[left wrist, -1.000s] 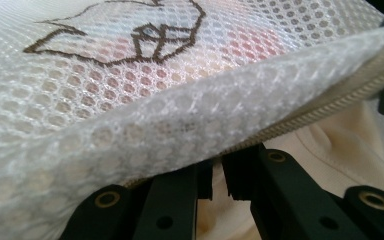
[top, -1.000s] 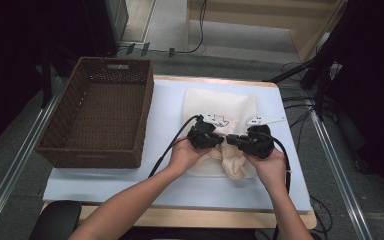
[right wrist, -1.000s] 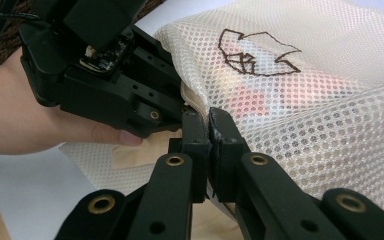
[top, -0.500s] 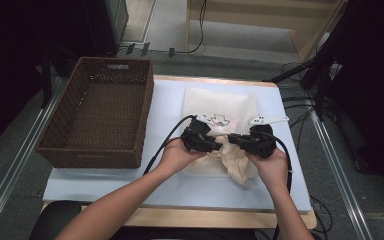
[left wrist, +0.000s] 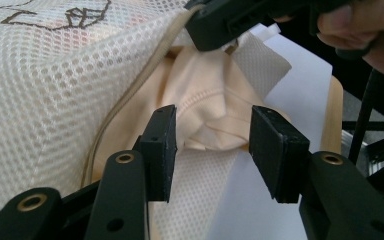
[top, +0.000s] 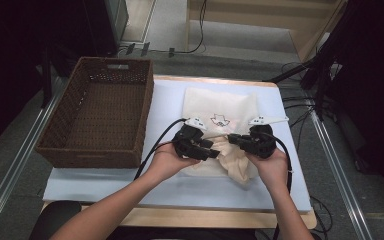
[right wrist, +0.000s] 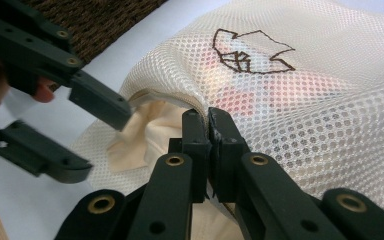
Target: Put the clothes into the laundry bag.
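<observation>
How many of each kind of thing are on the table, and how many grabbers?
Grippers: 2, left gripper and right gripper
Mesh bags: 1, mesh bag
Cream garments: 1, cream garment
Baskets: 1, wicker basket
Total: 5

The cream mesh laundry bag [left wrist: 55, 75] runs off the left gripper view's top and left edges, cutting through its brown stitched emblem [left wrist: 70, 12]. Most of the peach cloth garment [left wrist: 205, 107] lies hidden inside it. In the right gripper view, the dark woven wicker basket [right wrist: 100, 15] is cropped at the top and blurred.
</observation>
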A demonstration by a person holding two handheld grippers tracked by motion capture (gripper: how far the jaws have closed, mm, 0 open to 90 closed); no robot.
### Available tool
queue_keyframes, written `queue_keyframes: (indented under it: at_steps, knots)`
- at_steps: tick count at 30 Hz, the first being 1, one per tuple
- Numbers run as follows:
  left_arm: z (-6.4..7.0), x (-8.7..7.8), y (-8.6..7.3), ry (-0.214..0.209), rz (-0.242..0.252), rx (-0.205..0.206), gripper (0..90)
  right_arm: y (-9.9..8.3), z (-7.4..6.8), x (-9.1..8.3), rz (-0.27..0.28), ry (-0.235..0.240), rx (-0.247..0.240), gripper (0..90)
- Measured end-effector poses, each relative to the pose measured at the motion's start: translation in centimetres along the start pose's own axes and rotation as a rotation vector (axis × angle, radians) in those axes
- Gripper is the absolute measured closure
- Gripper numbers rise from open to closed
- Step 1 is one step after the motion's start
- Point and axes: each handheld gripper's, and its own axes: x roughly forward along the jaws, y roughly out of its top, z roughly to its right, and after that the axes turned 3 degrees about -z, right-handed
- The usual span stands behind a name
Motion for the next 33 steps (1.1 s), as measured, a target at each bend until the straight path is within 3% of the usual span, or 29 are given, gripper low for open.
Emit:
queue_keyframes:
  at_steps: [8, 15, 23, 25, 28, 33]
  knots:
    - [-0.3, -1.0, -2.1, 0.005, -0.042, -0.027, 52.7, 0.0, 0.0, 0.0, -0.001, 0.000, -0.001, 88.7]
    - [-0.4, -1.3, -3.3, 0.016, -0.070, -0.021, 47.0, 0.0, 0.0, 0.0, -0.002, 0.000, -0.002, 88.6]
    - [-1.5, -0.4, -5.3, 0.027, -0.084, -0.065, 38.5, 0.0, -0.1, 0.0, -0.001, -0.001, -0.011, 88.6]
    - [-1.8, 0.0, -5.7, 0.053, -0.104, -0.051, 38.0, 0.0, -0.1, 0.0, 0.000, 0.000, -0.012, 88.5]
    - [-2.2, 0.6, -6.2, 0.041, -0.089, -0.072, 37.5, 0.1, -0.1, 0.0, -0.002, 0.001, -0.015, 88.5]
    - [-2.4, 1.1, -6.5, 0.058, -0.093, -0.058, 38.9, 0.0, -0.2, 0.2, -0.010, -0.002, -0.027, 88.5]
